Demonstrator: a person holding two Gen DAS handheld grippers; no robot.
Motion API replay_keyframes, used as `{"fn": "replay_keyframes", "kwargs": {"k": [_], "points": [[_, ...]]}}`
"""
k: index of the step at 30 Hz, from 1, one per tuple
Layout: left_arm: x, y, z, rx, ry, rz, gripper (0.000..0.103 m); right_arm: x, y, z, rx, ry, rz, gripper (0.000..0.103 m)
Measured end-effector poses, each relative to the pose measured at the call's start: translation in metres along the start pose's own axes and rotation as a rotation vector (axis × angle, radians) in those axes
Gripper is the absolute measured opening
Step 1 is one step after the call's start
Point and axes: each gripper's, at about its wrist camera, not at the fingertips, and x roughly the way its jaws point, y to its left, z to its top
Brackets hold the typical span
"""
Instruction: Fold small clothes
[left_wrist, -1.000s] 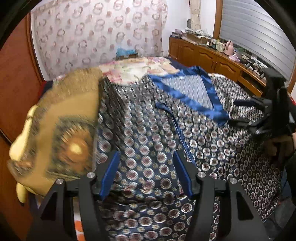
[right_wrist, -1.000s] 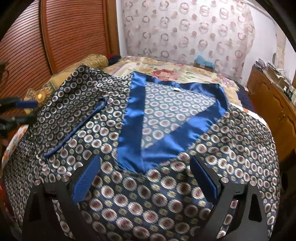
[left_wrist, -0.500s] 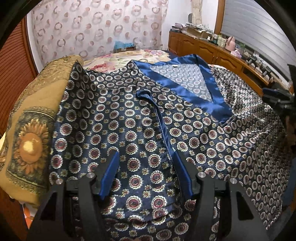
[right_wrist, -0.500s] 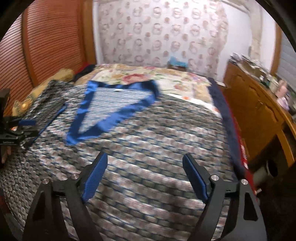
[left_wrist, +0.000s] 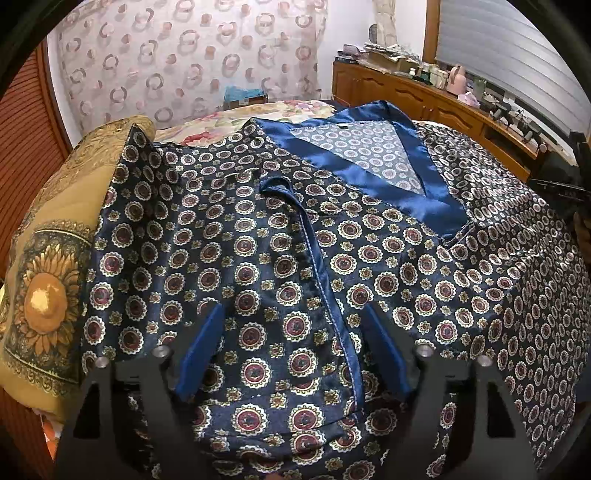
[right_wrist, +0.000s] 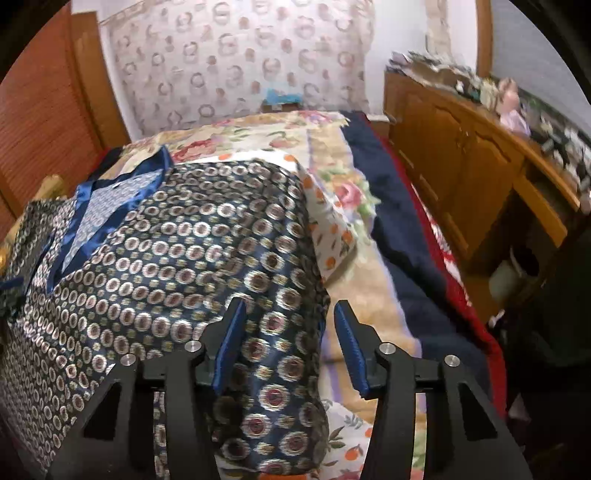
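A navy robe (left_wrist: 258, 229) with round medallion print and a blue satin collar (left_wrist: 354, 173) lies spread on the bed. A blue tie strip (left_wrist: 317, 273) runs down its front. My left gripper (left_wrist: 291, 350) hovers low over the robe's left front, jaws opening, with fabric and the strip between the pads but not pinched. My right gripper (right_wrist: 290, 347) straddles the robe's right side edge (right_wrist: 310, 280). Its jaws are closing, with the fabric edge between them and the pads apart from it. In the left wrist view the right gripper (left_wrist: 565, 184) shows at the far right.
A mustard sunflower pillow (left_wrist: 44, 295) lies left of the robe. Floral bedding (right_wrist: 354, 288) and a navy blanket (right_wrist: 399, 221) lie right of it. A wooden cabinet (right_wrist: 461, 166) with clutter runs along the right wall, and a patterned curtain (left_wrist: 184, 62) hangs behind the bed.
My right gripper swept from the robe's middle to its right edge and its jaws narrowed. My left gripper settled lower over the left front and its jaws widened.
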Motion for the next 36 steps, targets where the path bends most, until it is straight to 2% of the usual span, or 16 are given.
{"fn": "replay_keyframes", "kwargs": {"k": [8,10,13,16,18,23,27,32,36], "points": [[0.001,0.000,-0.001,-0.016,0.004,0.013,0.086,0.010,-0.014,-0.007,0.075,0.042,0.075,0.044],[0.003,0.001,0.000,-0.023,0.009,0.017,0.090,0.012,-0.018,-0.007,0.103,0.049,0.110,0.039],[0.005,0.001,0.002,-0.035,0.016,0.024,0.095,0.011,-0.018,-0.007,0.123,0.054,0.164,0.023],[0.008,0.000,0.003,-0.043,0.022,0.030,0.100,0.007,-0.012,-0.004,0.081,0.049,0.127,0.014],[0.009,-0.001,0.004,-0.047,0.024,0.033,0.100,0.003,-0.010,-0.003,0.055,0.041,0.084,0.003],[0.010,-0.002,0.005,-0.071,0.024,0.050,0.101,-0.003,0.005,-0.002,-0.026,0.011,0.026,0.000],[0.009,0.000,0.006,-0.083,0.015,0.040,0.101,-0.021,0.026,0.006,-0.086,-0.060,0.012,0.000],[-0.016,0.004,0.007,-0.123,-0.081,0.007,0.100,-0.037,0.062,0.020,-0.175,-0.131,0.043,0.000],[-0.044,0.001,0.011,-0.139,-0.163,-0.002,0.100,-0.039,0.102,0.020,-0.259,-0.141,0.093,0.000]]}}
